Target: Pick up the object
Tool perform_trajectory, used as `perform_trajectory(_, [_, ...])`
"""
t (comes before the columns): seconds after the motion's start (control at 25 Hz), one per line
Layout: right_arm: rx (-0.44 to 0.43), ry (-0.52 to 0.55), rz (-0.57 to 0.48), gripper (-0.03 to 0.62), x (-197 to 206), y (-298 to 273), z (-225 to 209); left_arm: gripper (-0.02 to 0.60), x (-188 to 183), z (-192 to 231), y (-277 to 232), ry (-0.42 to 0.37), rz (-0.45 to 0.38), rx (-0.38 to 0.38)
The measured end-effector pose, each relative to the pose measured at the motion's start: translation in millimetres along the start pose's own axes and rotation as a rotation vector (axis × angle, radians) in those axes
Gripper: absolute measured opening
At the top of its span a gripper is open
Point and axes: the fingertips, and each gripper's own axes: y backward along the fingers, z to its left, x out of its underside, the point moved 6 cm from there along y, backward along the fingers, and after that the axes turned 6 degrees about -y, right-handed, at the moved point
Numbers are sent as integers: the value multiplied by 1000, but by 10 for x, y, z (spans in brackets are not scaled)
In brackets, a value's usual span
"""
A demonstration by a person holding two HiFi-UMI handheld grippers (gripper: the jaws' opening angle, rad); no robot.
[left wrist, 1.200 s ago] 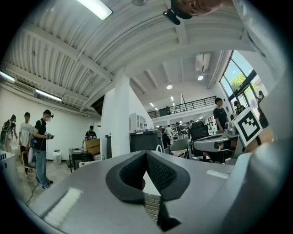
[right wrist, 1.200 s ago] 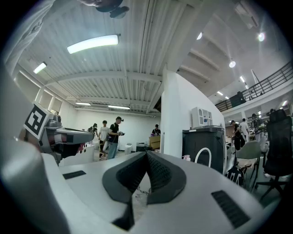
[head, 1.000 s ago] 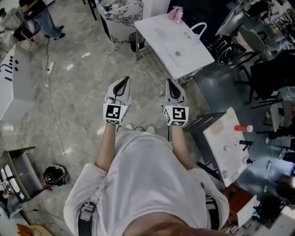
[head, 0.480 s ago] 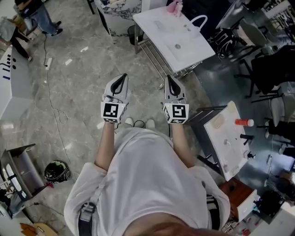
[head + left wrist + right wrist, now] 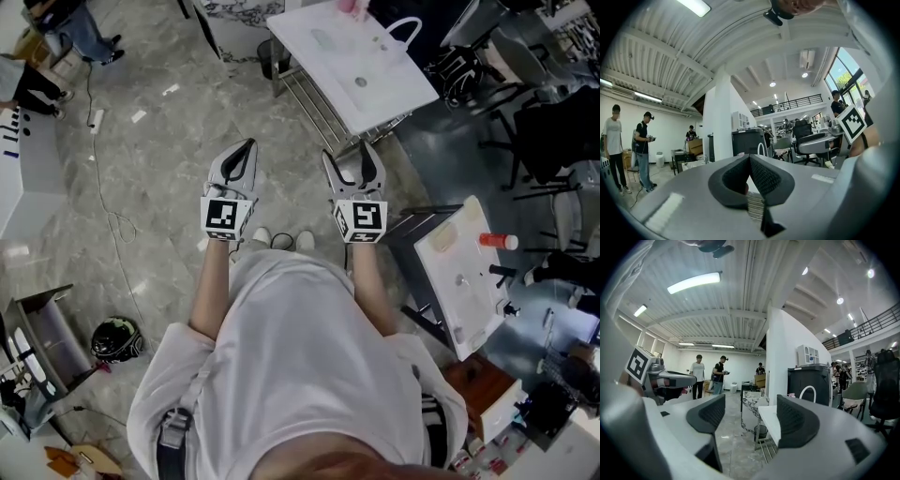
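Tongs level, short of the worktop

Left tongs (image 5: 245, 150) are pinched together, empty. Right tongs (image 5: 351, 156) have just been opening and stand wide, only floor between. The white worktop (image 5: 375, 80) ahead holds a pink thing (image 5: 353, 7), well apart from both (whether it is the object, I cannot tell).

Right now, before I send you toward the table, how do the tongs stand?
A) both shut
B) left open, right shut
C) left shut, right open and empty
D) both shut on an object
C: the left tongs meet at the tips, while the right tongs have just been opening and stand apart, with only the floor showing between them.
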Motion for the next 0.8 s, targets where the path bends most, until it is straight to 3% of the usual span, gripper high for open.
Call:
perform_trajectory(0.16, [4,-7,-3,444,11,23,-118,0,-2,-38,-68,-7,9,-5])
perform_trajectory(0.28, [1,-20,-16,486,19,42,-228,0,4,-71,-134,-13,20,-15])
perform_trajectory(0.8, [-32,-43,-8,497,155,-125,-835,2,-5,-156,-493,-49,74,-67])
